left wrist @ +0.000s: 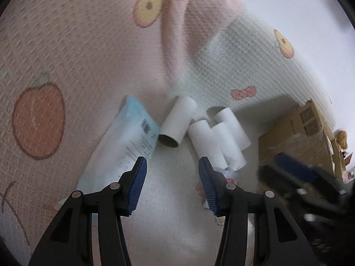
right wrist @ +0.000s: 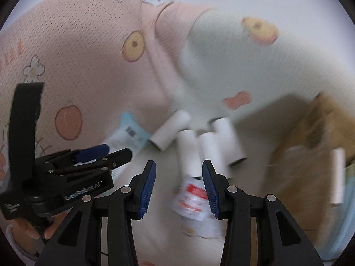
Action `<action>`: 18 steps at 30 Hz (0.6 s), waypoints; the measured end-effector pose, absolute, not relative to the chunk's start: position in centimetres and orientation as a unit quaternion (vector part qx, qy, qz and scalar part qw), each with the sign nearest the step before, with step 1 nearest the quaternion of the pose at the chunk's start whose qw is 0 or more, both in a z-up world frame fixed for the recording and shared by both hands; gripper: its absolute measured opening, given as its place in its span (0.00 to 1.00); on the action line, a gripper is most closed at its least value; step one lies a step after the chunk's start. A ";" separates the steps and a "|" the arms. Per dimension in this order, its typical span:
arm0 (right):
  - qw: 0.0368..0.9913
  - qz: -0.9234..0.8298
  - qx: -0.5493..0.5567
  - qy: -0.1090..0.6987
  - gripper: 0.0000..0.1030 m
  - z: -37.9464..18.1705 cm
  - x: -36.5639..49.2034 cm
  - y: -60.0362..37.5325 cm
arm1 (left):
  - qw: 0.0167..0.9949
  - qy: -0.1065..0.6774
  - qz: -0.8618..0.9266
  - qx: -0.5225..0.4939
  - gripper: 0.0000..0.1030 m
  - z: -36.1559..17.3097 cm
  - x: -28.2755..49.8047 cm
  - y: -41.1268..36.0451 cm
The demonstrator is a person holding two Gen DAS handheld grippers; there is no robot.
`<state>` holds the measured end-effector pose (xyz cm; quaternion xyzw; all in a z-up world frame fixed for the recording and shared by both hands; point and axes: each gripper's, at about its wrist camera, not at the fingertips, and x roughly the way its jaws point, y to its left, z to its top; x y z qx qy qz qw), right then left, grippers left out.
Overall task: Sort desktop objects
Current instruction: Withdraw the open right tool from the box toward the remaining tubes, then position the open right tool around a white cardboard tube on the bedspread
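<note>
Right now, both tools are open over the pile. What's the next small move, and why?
Probably ease the left tool forward and down onto the nearest tube. Its jaws stand open and empty, that tube lies apart from the other three tubes, and nothing blocks it. The right tool, also empty, hangs over the wrapper.

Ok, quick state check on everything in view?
Left tool: open, nothing between its fingers.
Right tool: open, empty.
Four paper tubes: lying flat, clustered.
Blue-white packet: lying flat beside the tubes.
Red-labelled wrapper: crumpled, on the cloth.
Cardboard box: open or closed unclear.
</note>
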<state>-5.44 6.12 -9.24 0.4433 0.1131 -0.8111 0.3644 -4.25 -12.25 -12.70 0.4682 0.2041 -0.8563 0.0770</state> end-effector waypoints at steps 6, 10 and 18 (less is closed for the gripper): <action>0.351 -0.841 0.411 0.040 0.39 -13.4 -4.3 5.7 | 0.055 0.239 -0.851 0.465 0.51 -13.7 -3.6 -13.7; 0.284 -0.875 0.391 0.007 0.39 -16.4 -2.8 5.4 | 0.046 0.247 -0.840 0.481 0.48 -14.9 -4.2 -13.7; 0.326 -0.855 0.402 -0.035 0.39 -19.1 -2.5 3.7 | 0.034 0.203 -0.850 0.484 0.47 -14.2 -5.9 -13.2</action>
